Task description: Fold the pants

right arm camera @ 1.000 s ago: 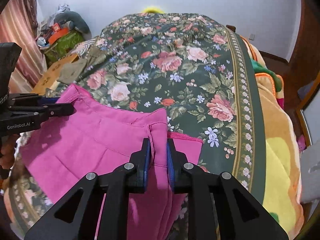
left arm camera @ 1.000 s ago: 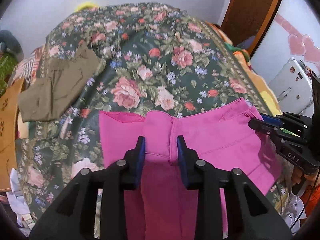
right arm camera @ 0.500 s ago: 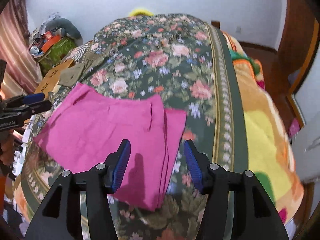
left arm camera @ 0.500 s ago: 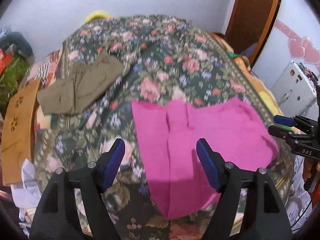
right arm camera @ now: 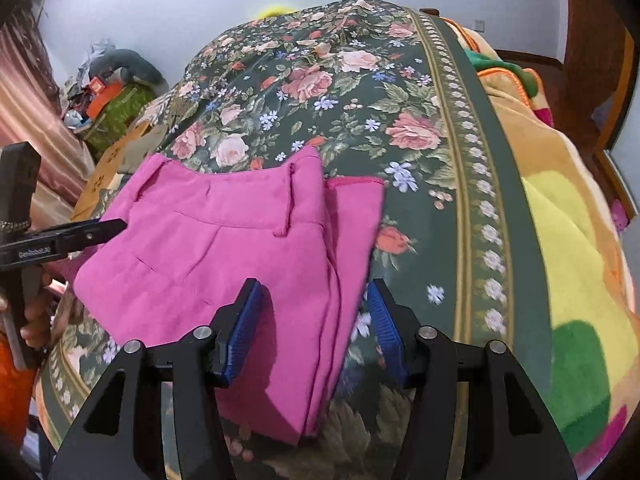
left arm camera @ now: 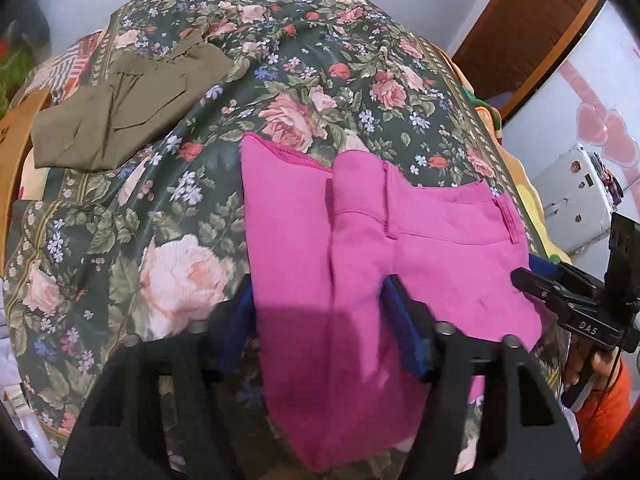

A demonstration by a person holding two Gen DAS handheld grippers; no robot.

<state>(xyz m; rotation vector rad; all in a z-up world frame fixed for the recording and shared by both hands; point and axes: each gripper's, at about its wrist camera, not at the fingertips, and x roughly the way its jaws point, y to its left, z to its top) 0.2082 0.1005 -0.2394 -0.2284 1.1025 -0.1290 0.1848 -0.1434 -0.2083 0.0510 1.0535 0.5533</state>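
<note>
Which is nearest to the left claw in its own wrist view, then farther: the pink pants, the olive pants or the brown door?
1. Pink pants: between the left claw fingers.
2. Olive pants: far left on the bedspread.
3. Brown door: beyond the bed, upper right.

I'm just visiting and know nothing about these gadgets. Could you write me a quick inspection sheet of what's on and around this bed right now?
Surface: floral bedspread over a bed, with a yellow-orange blanket at one side.
Job's things: pink pants lying folded near the bed's edge.
Clutter: olive garment on the bedspread, apart from the pink pants; cardboard beside the bed.
Grippers: left gripper and right gripper both over the pants, jaws wide open, holding nothing.
Cables: one thin dark cable by the hand at the left view's right edge.
Surroundings: white walls, wooden door, piled belongings.
</note>
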